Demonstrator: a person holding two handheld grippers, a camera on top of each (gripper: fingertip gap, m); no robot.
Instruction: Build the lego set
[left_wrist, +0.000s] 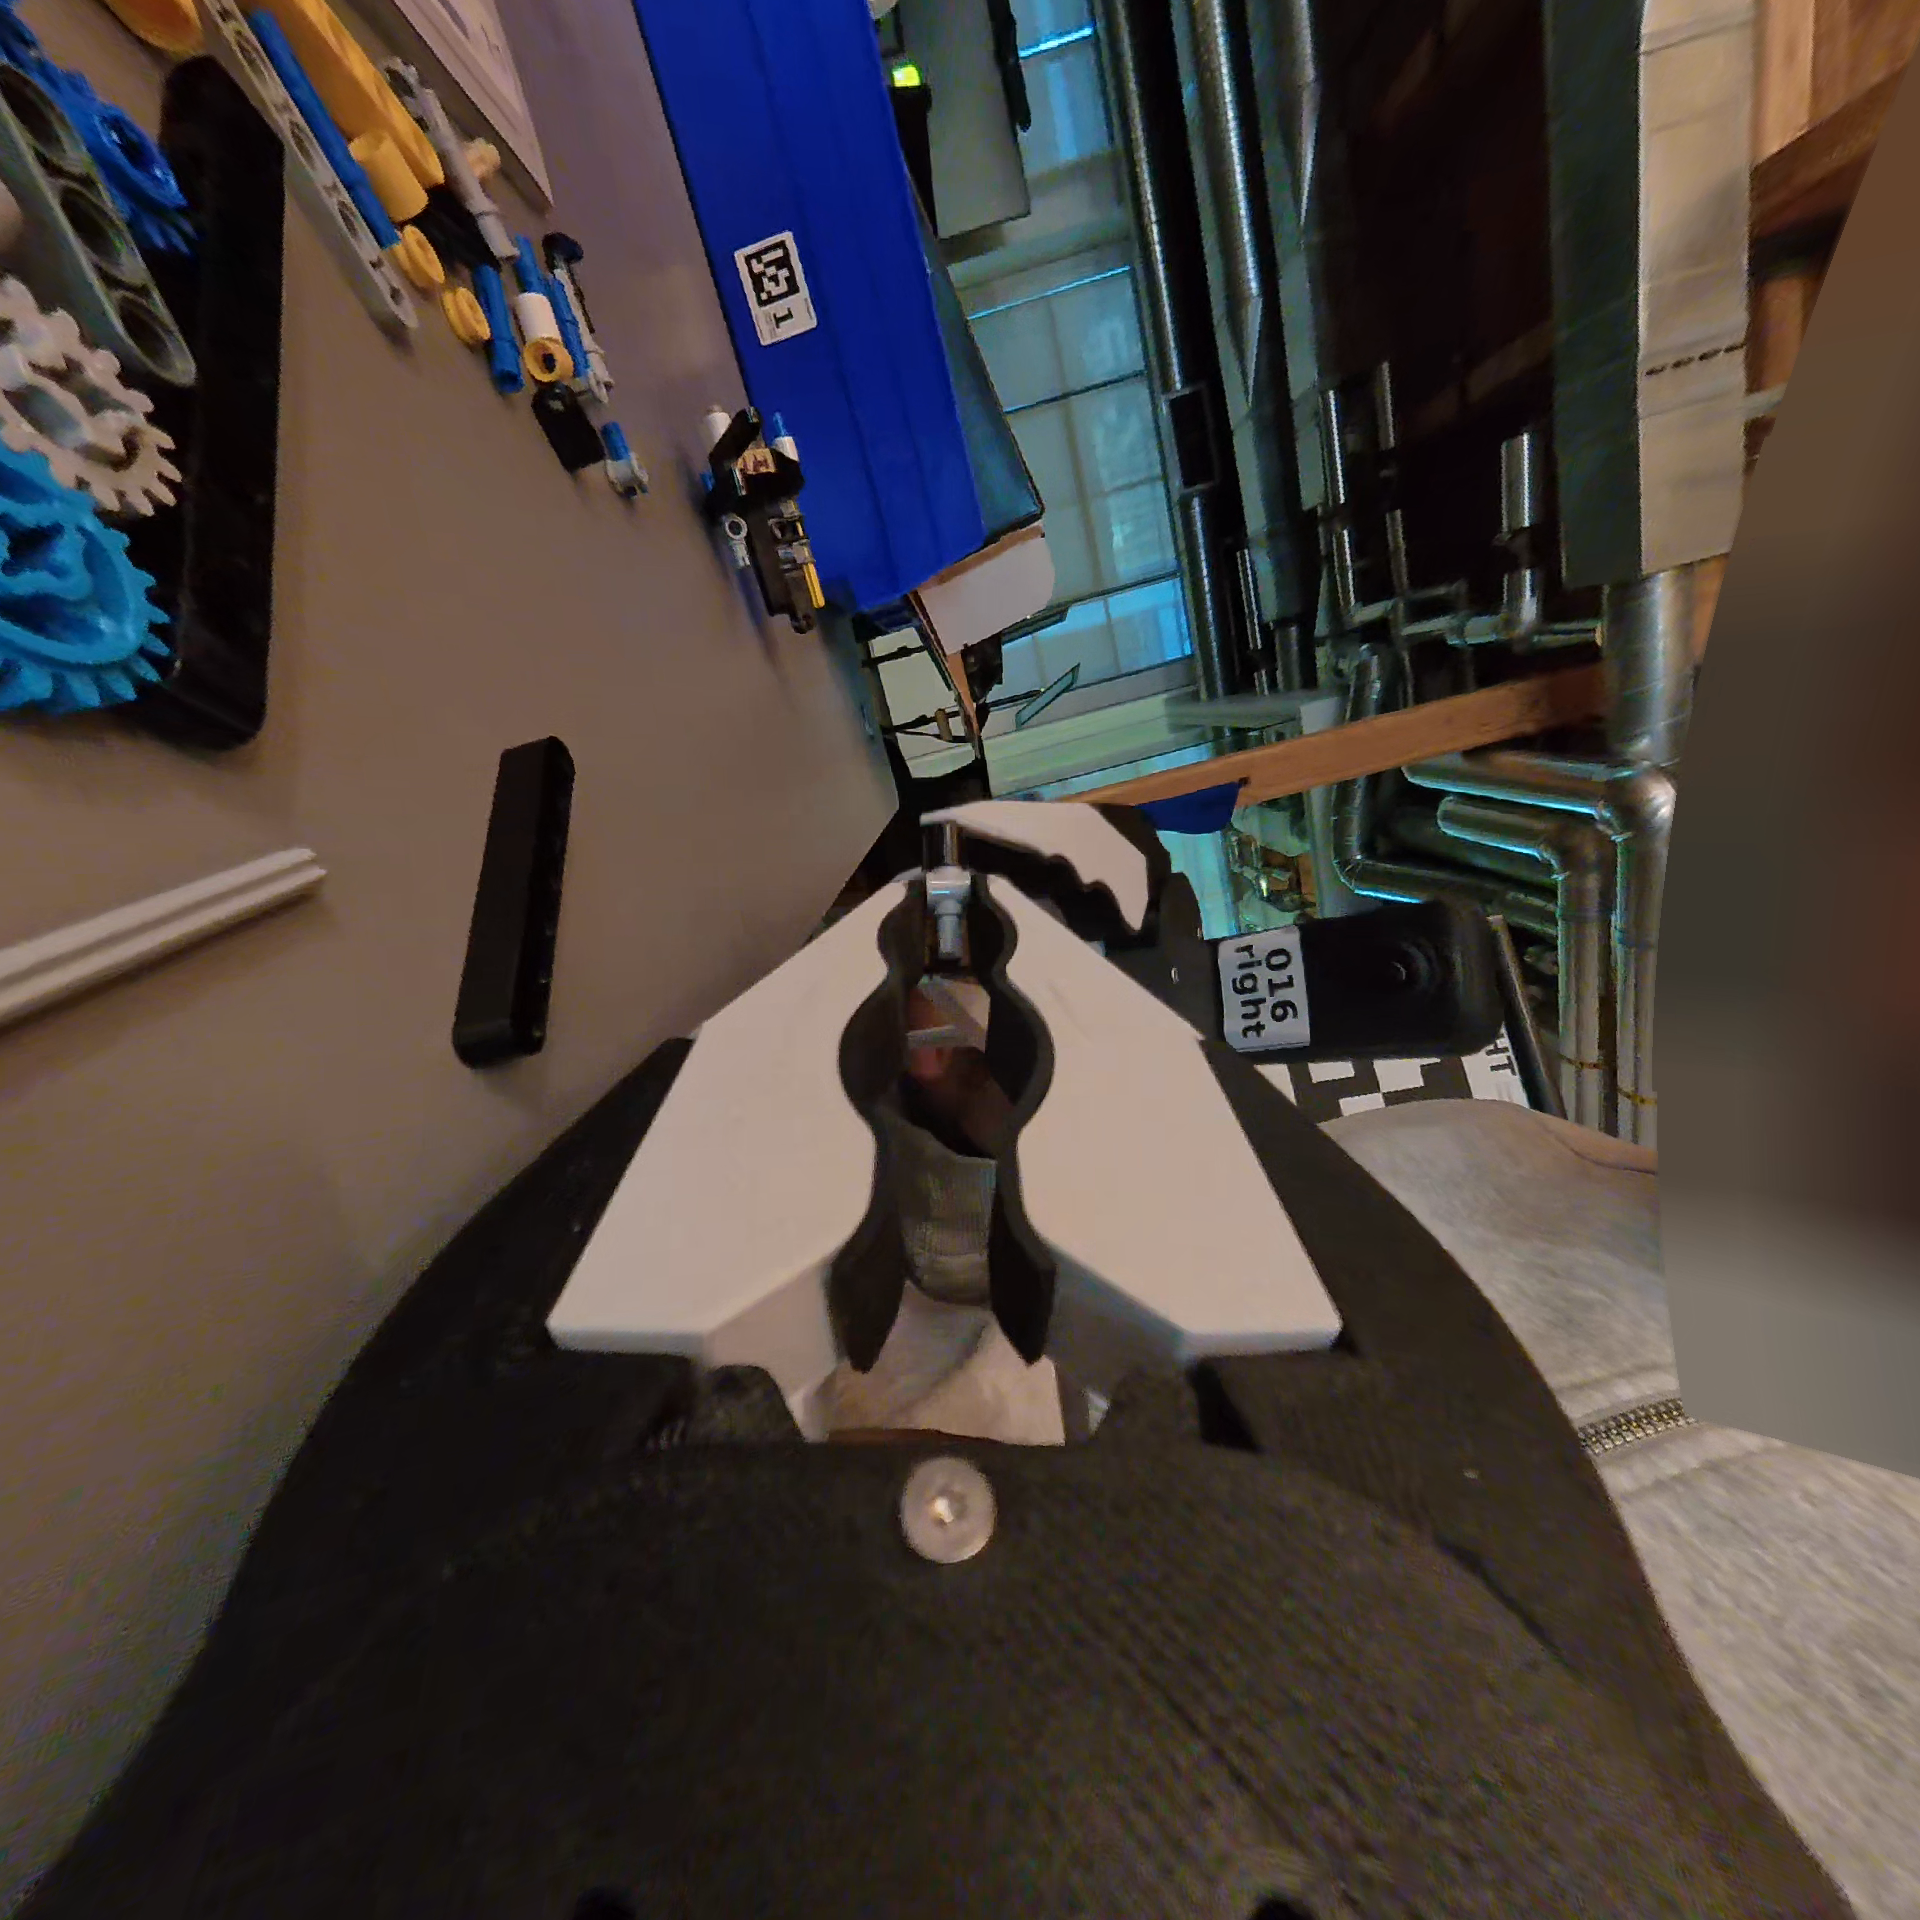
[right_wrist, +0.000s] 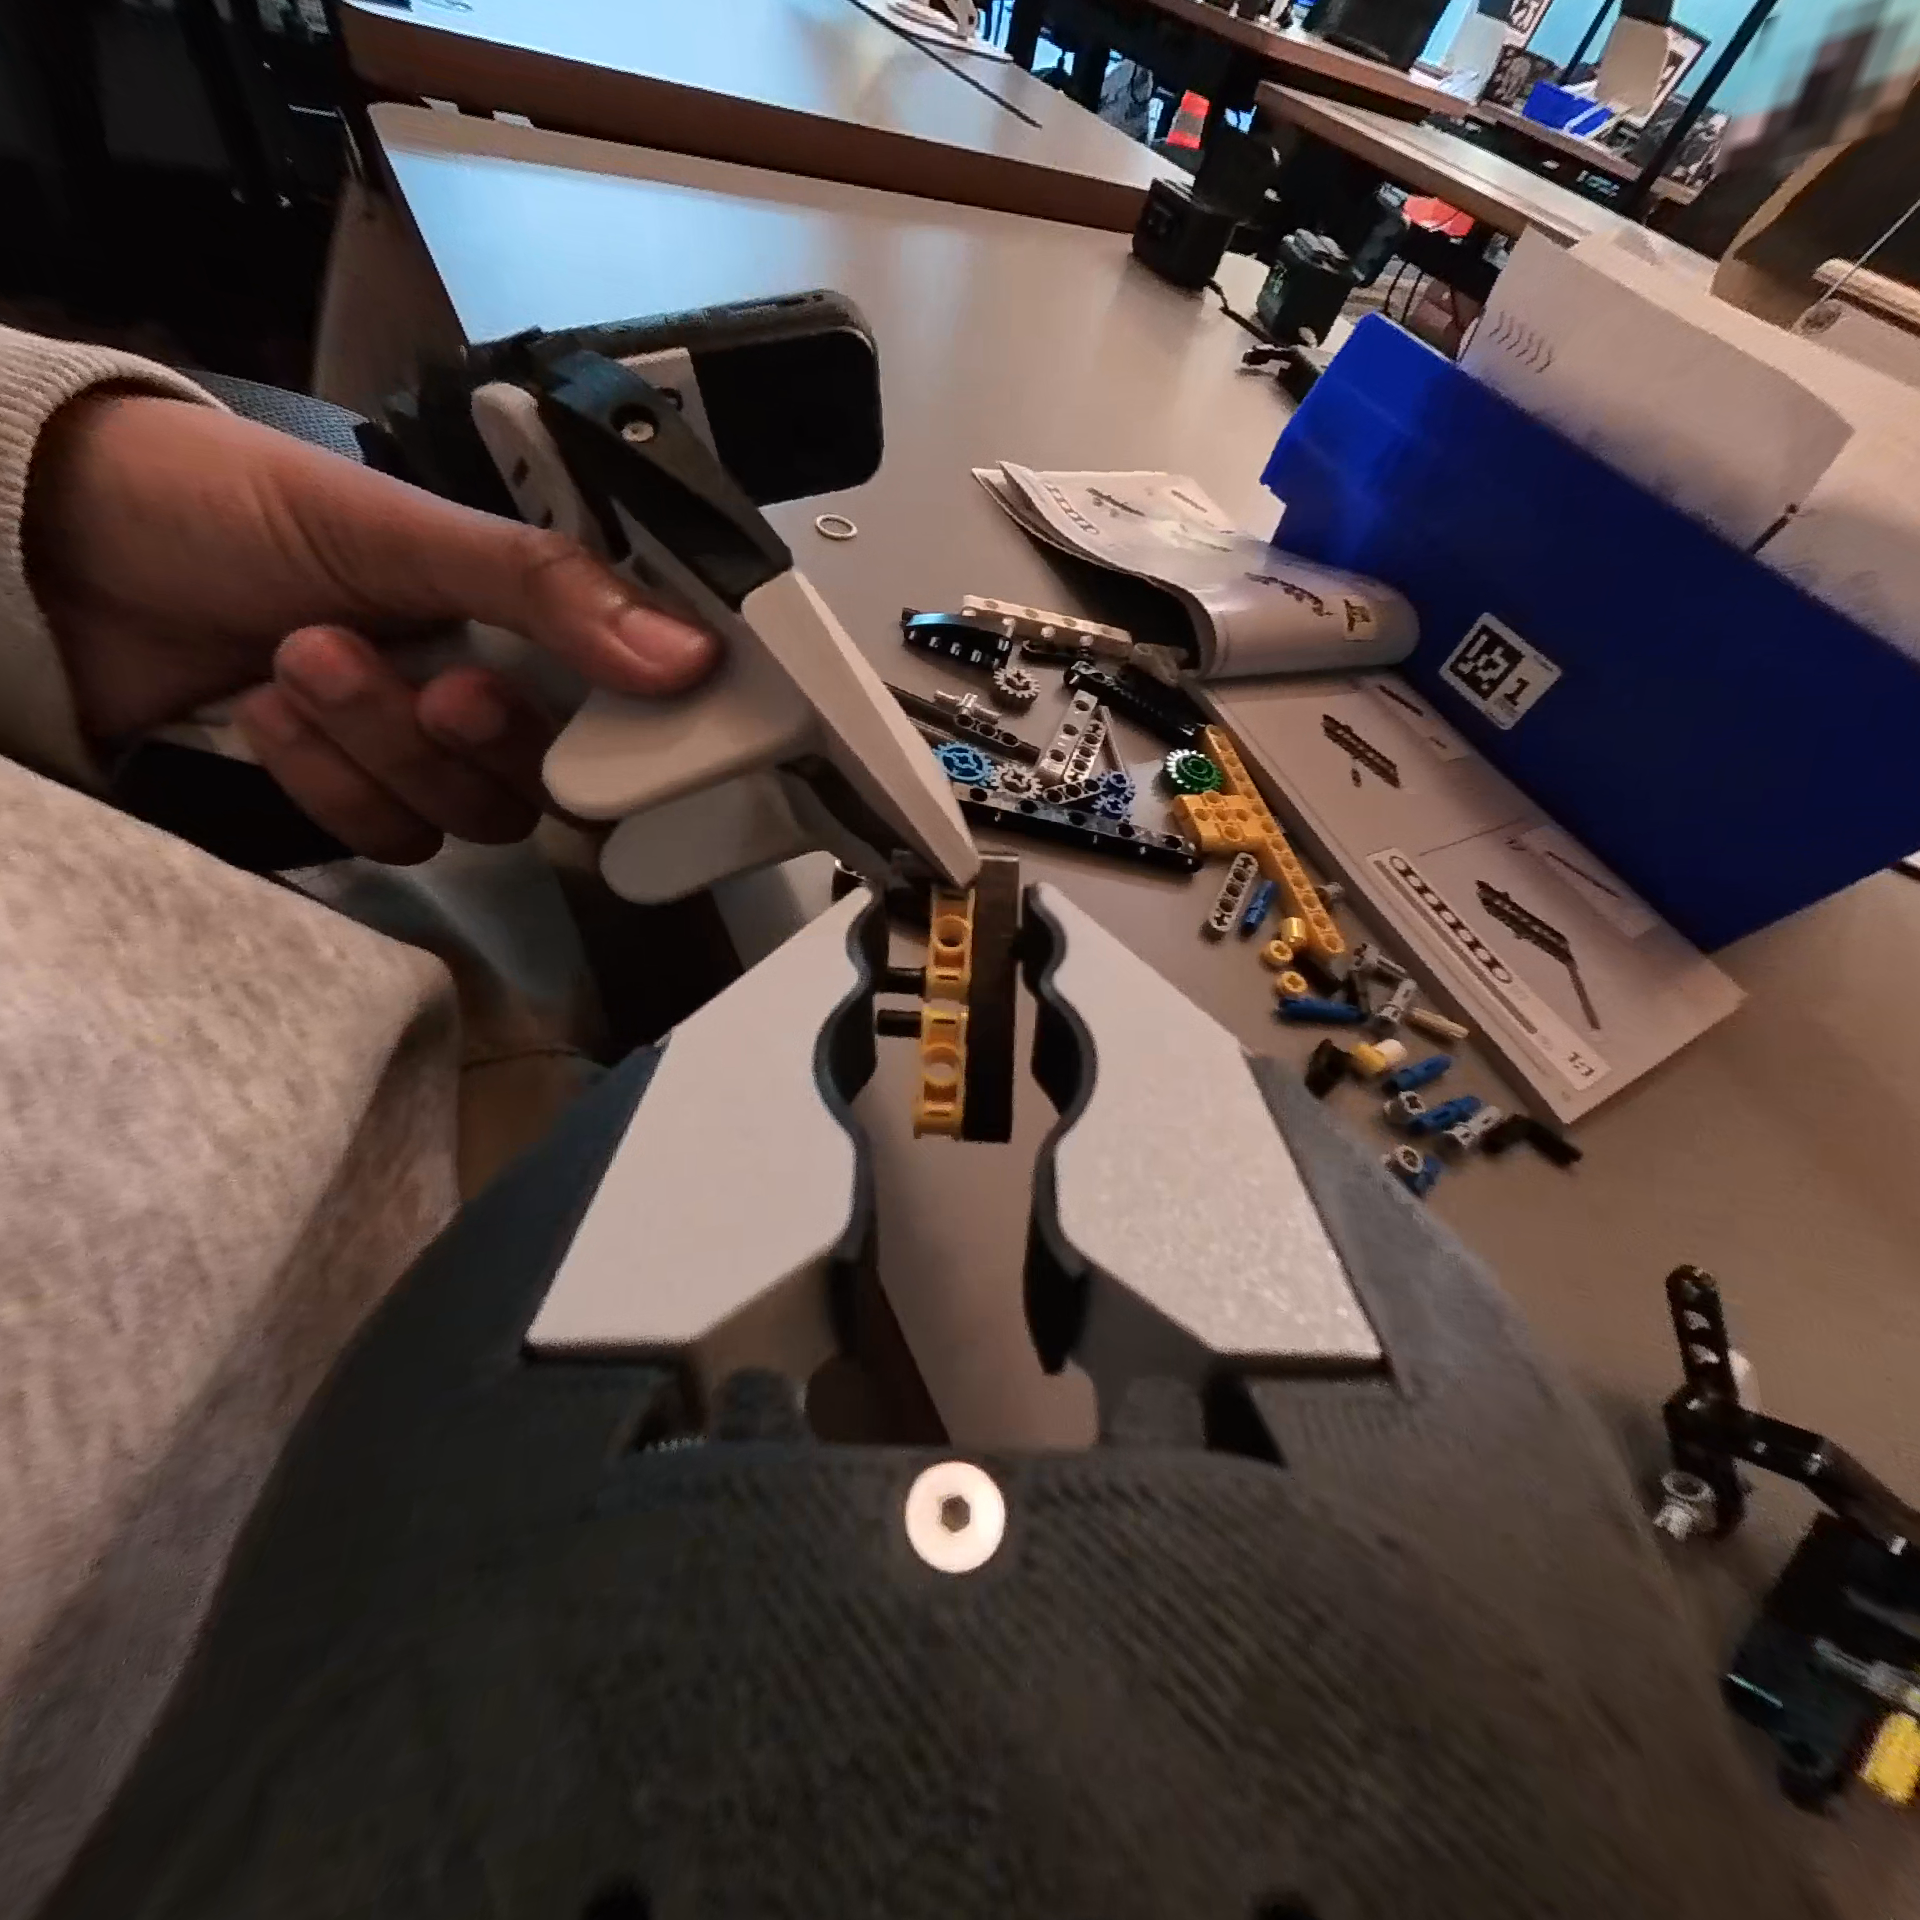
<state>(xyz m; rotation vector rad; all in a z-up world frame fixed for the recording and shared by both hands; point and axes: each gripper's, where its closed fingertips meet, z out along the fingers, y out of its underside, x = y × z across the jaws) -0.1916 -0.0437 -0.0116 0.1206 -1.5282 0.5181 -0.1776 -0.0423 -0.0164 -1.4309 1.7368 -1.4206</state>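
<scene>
My right gripper (right_wrist: 956, 920) is shut on a yellow and black beam assembly (right_wrist: 961, 1023), held upright above my lap at the table's edge. Black pins stick out of its yellow side. My left gripper (left_wrist: 945, 883) is shut on a small grey pin (left_wrist: 945, 909). In the right wrist view the left gripper (right_wrist: 930, 862), held by a hand (right_wrist: 343, 634), comes in from the left, and its tips meet the top of the assembly. The right gripper's black camera (left_wrist: 1392, 977) shows just beyond the pin.
A blue bin (right_wrist: 1621, 665) stands at the right, with an instruction booklet (right_wrist: 1195, 561) and sheet (right_wrist: 1455, 914) beside it. Loose beams, gears and pins (right_wrist: 1081, 748) lie on the grey table (right_wrist: 935, 312). A black sub-assembly (right_wrist: 1766, 1455) sits at the near right. A black beam (left_wrist: 514, 904) lies alone. Less than 4 cm separates the two grippers' tips. Left tips and right tips are each some 20 cm from the black sub-assembly (right_wrist: 1766, 1455).
</scene>
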